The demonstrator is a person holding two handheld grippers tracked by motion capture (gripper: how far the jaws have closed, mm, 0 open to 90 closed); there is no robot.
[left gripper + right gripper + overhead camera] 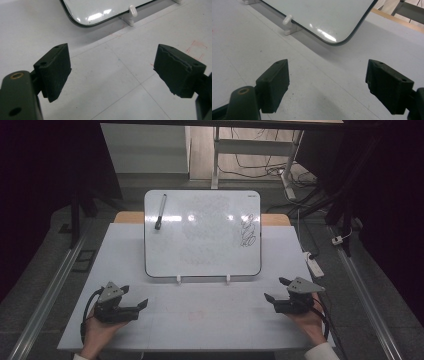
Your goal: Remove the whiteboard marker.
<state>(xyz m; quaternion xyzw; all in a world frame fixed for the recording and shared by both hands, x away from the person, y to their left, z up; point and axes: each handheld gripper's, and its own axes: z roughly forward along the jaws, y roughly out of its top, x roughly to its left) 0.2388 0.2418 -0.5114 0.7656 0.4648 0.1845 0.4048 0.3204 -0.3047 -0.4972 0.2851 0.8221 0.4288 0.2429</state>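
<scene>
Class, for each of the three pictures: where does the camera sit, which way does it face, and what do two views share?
High view: above the person's side, facing forward and down on the table, whiteboard and marker; both hands with left tool and right tool.
Left gripper view: on the left tool, looking along its open jaws at the whiteboard's corner.
Right gripper view: on the right tool, jaws open, facing another whiteboard corner.
Shared: whiteboard and table.
</scene>
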